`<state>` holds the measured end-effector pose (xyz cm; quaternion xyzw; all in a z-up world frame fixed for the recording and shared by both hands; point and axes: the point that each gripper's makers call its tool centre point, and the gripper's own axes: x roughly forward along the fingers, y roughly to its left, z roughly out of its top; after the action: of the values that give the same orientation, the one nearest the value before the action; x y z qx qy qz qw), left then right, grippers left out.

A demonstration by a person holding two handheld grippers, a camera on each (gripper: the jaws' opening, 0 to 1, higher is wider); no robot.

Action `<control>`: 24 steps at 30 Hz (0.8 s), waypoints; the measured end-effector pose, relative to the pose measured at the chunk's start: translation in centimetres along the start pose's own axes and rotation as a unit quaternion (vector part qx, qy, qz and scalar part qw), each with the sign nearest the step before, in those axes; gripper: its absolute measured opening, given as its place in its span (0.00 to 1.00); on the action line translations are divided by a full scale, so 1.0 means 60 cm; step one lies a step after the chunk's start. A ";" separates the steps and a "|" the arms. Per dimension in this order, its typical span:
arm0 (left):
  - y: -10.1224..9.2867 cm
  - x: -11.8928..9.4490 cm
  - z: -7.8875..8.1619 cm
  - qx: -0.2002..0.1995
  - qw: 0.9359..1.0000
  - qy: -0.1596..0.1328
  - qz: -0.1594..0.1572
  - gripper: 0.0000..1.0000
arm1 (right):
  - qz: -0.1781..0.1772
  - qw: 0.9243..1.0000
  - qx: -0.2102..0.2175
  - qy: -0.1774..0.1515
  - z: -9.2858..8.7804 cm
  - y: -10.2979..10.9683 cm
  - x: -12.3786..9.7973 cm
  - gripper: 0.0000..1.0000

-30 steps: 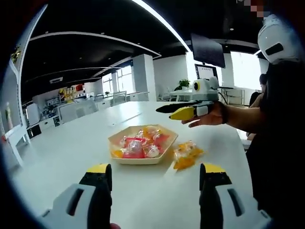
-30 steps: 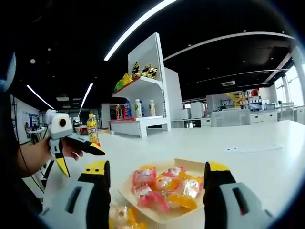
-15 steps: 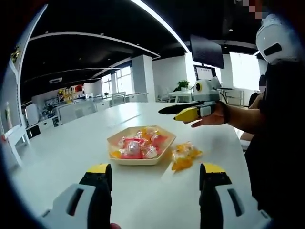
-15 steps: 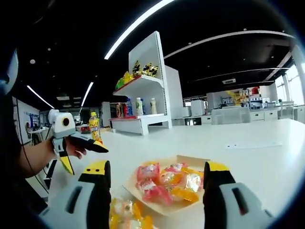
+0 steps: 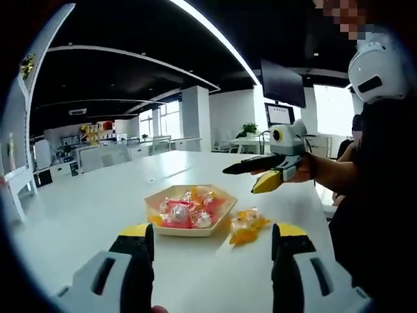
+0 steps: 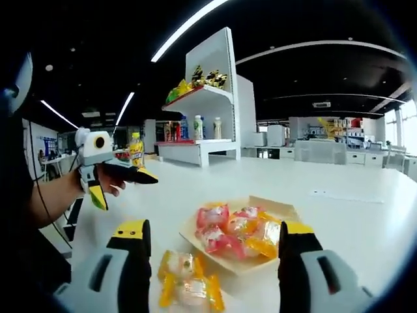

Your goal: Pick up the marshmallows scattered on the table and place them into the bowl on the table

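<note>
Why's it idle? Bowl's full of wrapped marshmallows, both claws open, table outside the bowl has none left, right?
Not quite: wrapped marshmallows lie on the table beside the bowl, as the right gripper view shows. The rest holds: the left claw and right claw are open.

Pink and orange marshmallows [image 5: 184,210], tan bowl [image 5: 221,218], white table [image 5: 85,215].

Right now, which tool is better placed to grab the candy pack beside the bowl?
Probably the right tool: the yellow pack lies between its open jaws, beside the bowl.
</note>
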<state>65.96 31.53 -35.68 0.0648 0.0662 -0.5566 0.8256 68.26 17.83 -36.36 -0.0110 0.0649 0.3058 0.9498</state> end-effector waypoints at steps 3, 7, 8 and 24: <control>0.001 -0.001 0.003 0.000 1.000 -0.004 0.001 0.72 | 0.012 1.000 -0.003 0.016 -0.010 0.010 -0.003 0.76; -0.001 -0.002 0.006 -0.001 1.000 -0.010 -0.001 0.72 | 0.030 0.999 0.020 0.032 -0.019 0.024 -0.008 0.75; -0.001 -0.003 0.007 -0.002 1.000 -0.011 -0.001 0.72 | 0.033 0.999 0.018 0.037 -0.021 0.027 -0.010 0.75; -0.010 -0.008 0.015 -0.001 1.000 -0.026 -0.013 0.71 | 0.034 0.994 -0.015 0.100 -0.072 0.042 -0.030 0.66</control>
<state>65.23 31.56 -34.72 0.0487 0.0457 -0.5686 0.8199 64.87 18.57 -40.35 -0.0540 0.1554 0.3365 0.9272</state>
